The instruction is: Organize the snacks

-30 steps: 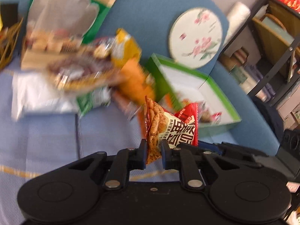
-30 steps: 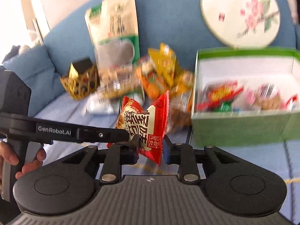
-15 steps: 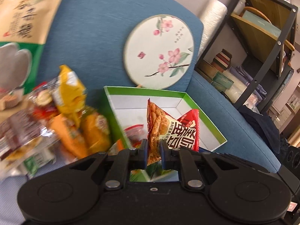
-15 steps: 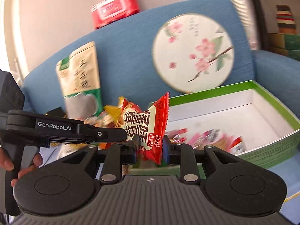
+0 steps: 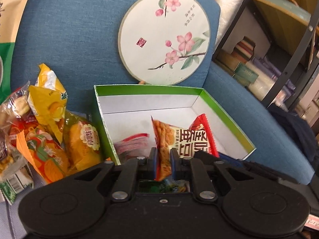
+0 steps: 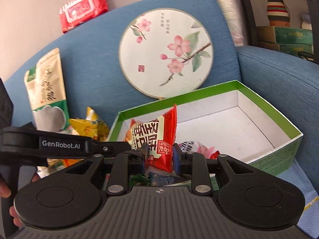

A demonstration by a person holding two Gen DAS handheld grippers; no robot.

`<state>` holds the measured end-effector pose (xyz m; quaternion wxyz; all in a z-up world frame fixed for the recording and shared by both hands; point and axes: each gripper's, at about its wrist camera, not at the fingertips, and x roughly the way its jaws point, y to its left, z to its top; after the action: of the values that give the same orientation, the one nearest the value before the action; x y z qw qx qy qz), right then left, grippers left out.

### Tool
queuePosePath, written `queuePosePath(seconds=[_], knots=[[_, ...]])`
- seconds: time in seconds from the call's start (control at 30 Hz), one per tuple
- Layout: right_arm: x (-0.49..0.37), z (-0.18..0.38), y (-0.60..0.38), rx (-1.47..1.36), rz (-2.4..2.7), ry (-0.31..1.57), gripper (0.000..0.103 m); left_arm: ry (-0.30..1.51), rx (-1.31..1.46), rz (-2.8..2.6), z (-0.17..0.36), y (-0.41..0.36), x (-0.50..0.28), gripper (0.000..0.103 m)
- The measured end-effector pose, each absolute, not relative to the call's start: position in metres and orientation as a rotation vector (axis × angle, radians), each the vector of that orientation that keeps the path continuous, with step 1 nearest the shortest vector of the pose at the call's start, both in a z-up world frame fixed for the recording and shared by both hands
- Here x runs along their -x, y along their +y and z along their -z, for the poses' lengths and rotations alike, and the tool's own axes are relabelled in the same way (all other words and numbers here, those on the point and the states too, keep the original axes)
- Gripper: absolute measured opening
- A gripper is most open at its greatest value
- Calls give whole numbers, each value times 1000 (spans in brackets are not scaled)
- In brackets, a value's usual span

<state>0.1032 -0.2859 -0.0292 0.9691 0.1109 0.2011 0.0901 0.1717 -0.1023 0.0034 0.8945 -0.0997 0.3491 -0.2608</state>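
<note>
A red snack packet (image 5: 185, 139) with white Chinese print is held between both grippers over the near edge of a green-rimmed white box (image 5: 229, 117). My left gripper (image 5: 162, 160) is shut on the packet's left end. My right gripper (image 6: 160, 157) is shut on its other end (image 6: 157, 139). The box (image 6: 287, 123) holds a few small packets (image 5: 131, 145) near its front left corner. A pile of yellow and orange snack bags (image 5: 49, 123) lies left of the box on the blue sofa.
A round floral fan (image 5: 165, 35) leans on the sofa back behind the box. A tall green-and-beige bag (image 6: 45, 91) stands at the left. A red wipes pack (image 6: 83, 8) sits on the sofa top. Shelving (image 5: 289, 39) stands to the right.
Both grippers have carried the red packet right and forward, from beside the snack pile to over the box's near edge. Both stay shut on it.
</note>
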Motion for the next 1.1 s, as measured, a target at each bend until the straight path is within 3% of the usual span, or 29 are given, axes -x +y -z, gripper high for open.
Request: queuePosePath(seconds=[0.07, 0.1, 0.13, 0.3, 0.4, 0.47, 0.53, 0.77, 1.1], knots=[[-105, 33, -283, -171, -130, 410, 49, 697, 189, 520, -4, -100, -166, 41], [-104, 34, -281, -136, -103, 407, 54, 683, 192, 511, -5, -97, -163, 86], [-103, 34, -279, -99, -73, 403, 61, 669, 199, 499, -6, -94, -159, 103], [-87, 28, -270, 1, -21, 299, 75, 672, 217, 472, -11, -75, -145, 103], [-79, 25, -267, -16, -36, 264, 95, 653, 257, 430, -12, -55, -125, 103], [-72, 22, -264, -36, -76, 246, 96, 646, 270, 396, -12, -39, -110, 103], [-63, 20, -258, -61, -134, 229, 103, 661, 279, 354, -10, -23, -98, 103], [-63, 27, -226, -126, -394, 332, 103, 650, 362, 172, -11, 45, -84, 103], [-62, 39, -198, -9, -429, 378, 103, 654, 463, 17, -8, 84, -142, 103]])
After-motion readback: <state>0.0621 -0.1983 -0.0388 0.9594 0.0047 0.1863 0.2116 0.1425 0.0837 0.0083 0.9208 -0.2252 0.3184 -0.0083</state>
